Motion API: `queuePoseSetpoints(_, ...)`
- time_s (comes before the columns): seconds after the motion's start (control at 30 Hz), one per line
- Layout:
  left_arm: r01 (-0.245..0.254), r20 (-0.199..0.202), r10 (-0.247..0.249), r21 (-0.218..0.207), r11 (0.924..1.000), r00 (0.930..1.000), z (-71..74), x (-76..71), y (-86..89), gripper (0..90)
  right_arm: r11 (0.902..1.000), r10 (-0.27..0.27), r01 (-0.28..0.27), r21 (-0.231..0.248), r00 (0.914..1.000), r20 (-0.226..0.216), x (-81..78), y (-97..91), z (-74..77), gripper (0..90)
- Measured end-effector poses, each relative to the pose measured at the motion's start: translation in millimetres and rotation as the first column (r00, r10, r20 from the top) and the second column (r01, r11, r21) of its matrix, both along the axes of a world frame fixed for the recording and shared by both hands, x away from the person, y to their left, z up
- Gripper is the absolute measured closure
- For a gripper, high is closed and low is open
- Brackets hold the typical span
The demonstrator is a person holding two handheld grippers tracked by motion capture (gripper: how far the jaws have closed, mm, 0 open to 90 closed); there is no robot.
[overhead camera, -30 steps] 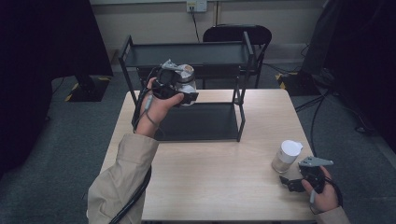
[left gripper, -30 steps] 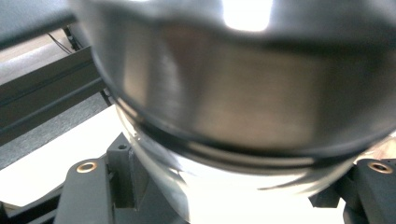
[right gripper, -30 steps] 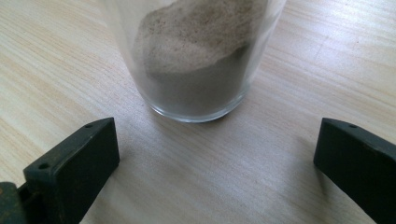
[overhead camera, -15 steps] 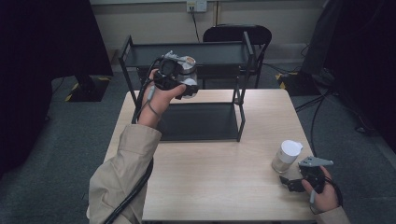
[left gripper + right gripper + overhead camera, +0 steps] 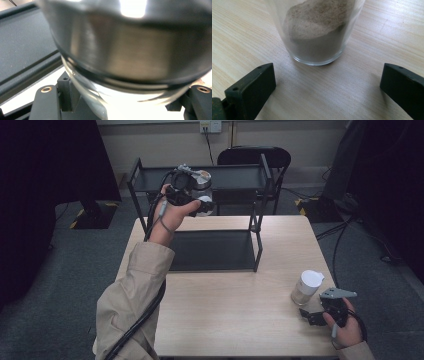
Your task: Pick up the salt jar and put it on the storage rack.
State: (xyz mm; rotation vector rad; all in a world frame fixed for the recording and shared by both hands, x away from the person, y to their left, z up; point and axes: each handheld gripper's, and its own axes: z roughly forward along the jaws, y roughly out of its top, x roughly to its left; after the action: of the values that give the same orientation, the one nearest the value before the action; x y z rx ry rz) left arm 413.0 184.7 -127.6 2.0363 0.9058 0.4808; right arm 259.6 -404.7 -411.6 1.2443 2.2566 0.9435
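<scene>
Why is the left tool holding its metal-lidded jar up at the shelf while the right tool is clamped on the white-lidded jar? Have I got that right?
Not quite. The right tool is open and apart from the white-lidded jar, as the right gripper view shows. The left tool does hold its metal-lidded jar at the shelf.

A pale wooden table stands on grey carpet, with a black chair against the beige wall and dark curtains at both sides.
</scene>
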Motion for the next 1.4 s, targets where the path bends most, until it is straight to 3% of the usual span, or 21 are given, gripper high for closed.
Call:
queuePoseSetpoints(0.9,-0.019,0.014,0.02,-0.004,0.9998,0.9997,34.1,15.0,-6.7,30.9,1.0,0.001,-0.001,0.0,1.0,0.001,0.0,-0.1,-0.1,0.0)
queuePoseSetpoints(1.4,-0.061,0.01,0.061,0.001,0.9981,0.9981,42.4,38.9,-13.4,30.9,1.0,0.0,0.0,0.0,1.0,-0.001,0.0,0.0,0.1,0.0)
